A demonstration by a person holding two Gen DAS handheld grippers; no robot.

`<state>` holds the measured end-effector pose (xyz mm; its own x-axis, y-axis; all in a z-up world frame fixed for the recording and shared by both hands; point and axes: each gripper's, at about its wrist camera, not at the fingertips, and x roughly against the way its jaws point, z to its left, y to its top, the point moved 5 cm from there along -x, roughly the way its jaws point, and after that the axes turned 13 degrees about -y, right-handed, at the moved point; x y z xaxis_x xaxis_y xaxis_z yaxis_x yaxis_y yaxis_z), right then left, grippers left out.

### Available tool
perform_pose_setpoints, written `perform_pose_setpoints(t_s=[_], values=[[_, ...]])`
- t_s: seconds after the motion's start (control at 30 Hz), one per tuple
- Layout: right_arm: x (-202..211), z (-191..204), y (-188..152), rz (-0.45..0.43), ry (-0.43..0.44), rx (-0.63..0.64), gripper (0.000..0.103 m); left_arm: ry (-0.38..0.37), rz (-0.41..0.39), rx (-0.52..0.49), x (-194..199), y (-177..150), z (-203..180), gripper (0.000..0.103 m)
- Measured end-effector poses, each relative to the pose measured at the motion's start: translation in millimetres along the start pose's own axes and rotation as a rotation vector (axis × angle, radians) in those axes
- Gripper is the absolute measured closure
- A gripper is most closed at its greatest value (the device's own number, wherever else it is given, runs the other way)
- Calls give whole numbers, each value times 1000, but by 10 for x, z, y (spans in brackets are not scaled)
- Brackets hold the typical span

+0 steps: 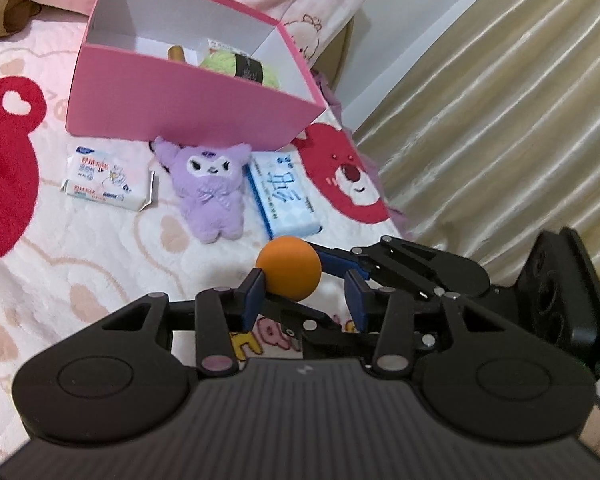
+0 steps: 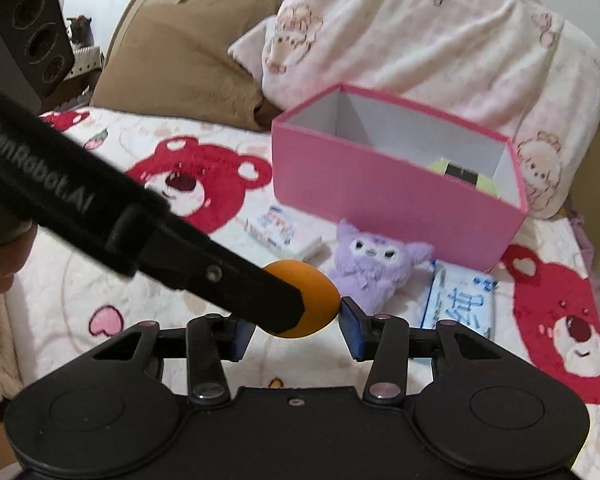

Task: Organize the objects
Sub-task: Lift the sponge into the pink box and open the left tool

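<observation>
Orange ball (image 1: 288, 268) sat clamped in right claw (image 2: 298, 316), left claw (image 1: 305, 280) part-open, one pad steadying it, likely bound for far box (image 1: 180, 92).

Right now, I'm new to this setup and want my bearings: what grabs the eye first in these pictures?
The orange ball, held up close where the left gripper and right gripper meet, stands out first. Behind it a purple plush lies between a white tissue pack and a blue tissue pack on the red-bear blanket, in front of an open pink box.
</observation>
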<state>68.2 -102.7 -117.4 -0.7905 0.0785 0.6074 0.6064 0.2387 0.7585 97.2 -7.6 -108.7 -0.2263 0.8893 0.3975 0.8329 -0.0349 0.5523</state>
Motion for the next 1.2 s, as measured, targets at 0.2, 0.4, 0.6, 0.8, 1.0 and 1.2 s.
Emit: perform_pose_setpoints(t_s=[0.2,0.4,0.6,0.8,1.0,1.2], values=[[164,-32,255,-57,-34,76,53,64,37,-90,68,248,-304,62],[186,-212,756,-127,-74,77,53,156,8,-177,91,853,-559,62],[-136,-551,1254,-141,-55,5,53,167,-26,-151,31,1570,-458,62],[-840,-976,1598,-29,52,-244,53,172,-30,-32,-354,2269,58,62],[-1537,-1238,1714,77,192,-467,54,226,-16,51,-828,2652,663,62],[-2111,-1370,1599,165,148,-528,54,246,-25,136,-1132,2780,1060,65]])
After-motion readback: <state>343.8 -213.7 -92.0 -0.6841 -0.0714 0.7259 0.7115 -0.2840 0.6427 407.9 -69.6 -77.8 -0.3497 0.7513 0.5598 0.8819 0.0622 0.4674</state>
